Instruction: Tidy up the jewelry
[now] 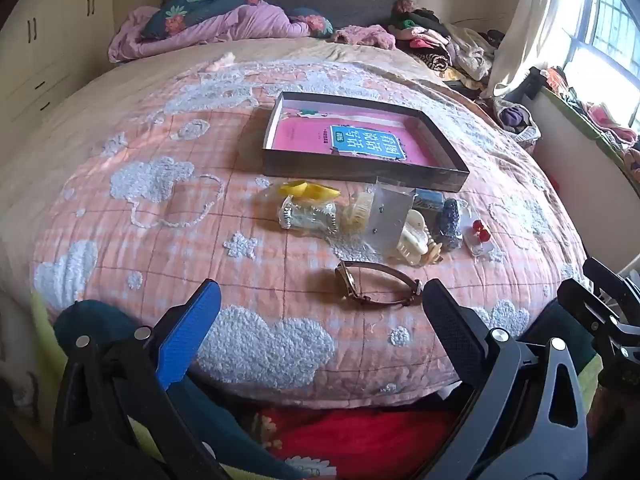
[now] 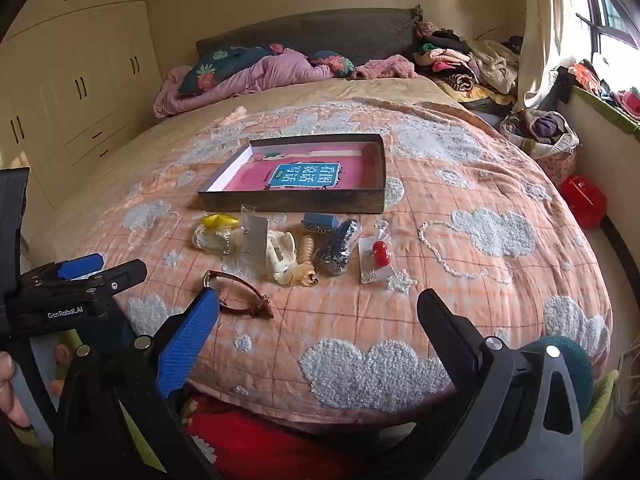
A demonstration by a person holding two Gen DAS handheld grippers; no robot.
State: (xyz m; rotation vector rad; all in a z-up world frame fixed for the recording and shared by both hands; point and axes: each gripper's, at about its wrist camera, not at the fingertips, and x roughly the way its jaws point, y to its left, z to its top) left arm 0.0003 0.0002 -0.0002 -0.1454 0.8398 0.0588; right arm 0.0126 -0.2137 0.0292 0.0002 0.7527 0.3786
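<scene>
Jewelry and hair accessories lie in a loose row across a peach quilt (image 1: 120, 240) stitched with fluffy white clouds, spread over a bed. Just behind the row sits a shallow dark box (image 1: 360, 168) with low walls; a pink book with a blue title panel lies flat inside it.

From left to right in the left wrist view, the row holds a clear packet with a yellow piece (image 1: 308, 192) on top, a beaded item in a bag beside it, a grey card carrying small stud earrings (image 1: 386, 216), a cream claw clip (image 1: 414, 236), a small blue box (image 1: 428, 200), a dark sparkly hair clip (image 1: 450, 224), and a clear packet with red bead earrings (image 1: 480, 234). Nearer the cameras, apart from the row, a wristwatch with a brown strap (image 1: 376, 286) rests on its side on the quilt.

The left gripper (image 1: 320, 300) hovers above the near edge of the quilt with its jaws spread wide, holding nothing; the watch lies just beyond its fingertips. The right gripper (image 2: 318, 312) also stands wide and empty, tilted down toward the quilt, with the watch (image 2: 240, 296) beside its blue left finger.

At the far end of the bed are a rumpled lilac blanket and piles of clothes, with cream wardrobes to the left and a bright window to the right.
</scene>
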